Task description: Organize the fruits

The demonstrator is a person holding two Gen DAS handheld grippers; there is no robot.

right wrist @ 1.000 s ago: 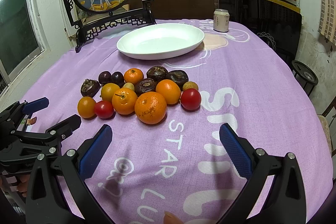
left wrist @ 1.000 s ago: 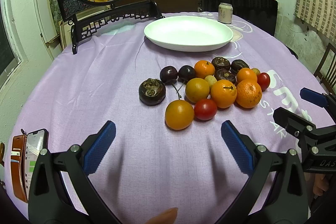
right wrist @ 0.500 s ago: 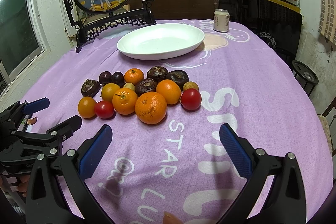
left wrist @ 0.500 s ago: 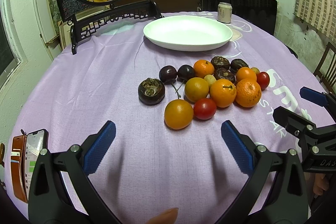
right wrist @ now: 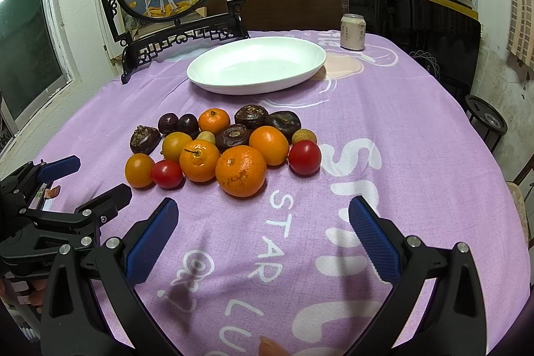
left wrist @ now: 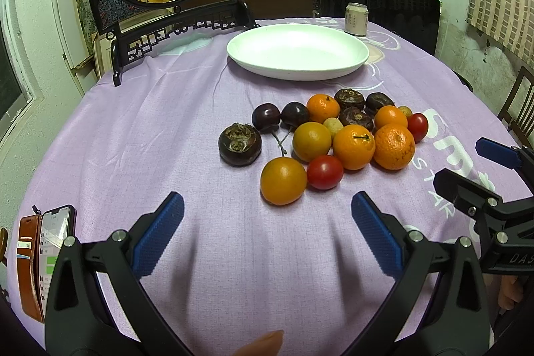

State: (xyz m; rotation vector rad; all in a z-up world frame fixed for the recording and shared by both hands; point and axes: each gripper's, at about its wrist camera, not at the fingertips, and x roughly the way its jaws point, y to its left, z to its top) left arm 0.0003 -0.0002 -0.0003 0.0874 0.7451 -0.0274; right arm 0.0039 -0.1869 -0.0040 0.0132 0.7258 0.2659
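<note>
Fingers spread wide and empty on both my left gripper (left wrist: 267,232) and right gripper (right wrist: 260,232), above the purple cloth (left wrist: 150,139). Fruits (left wrist: 320,135) lie clustered just ahead. Beyond them sits the white plate (left wrist: 347,69), then a can (left wrist: 356,19).

Oranges (right wrist: 240,170) six; tomatoes (right wrist: 304,157) two; plate (right wrist: 213,82) one.

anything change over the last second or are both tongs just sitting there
Almost nothing. The left tongs eased very slightly toward the fruit pile; the orange fruit nearest them sits marginally lower in their view. The right tongs held position. Both stay open and empty, the fruit lies untouched on the purple cloth, and the white plate holds nothing.
</note>
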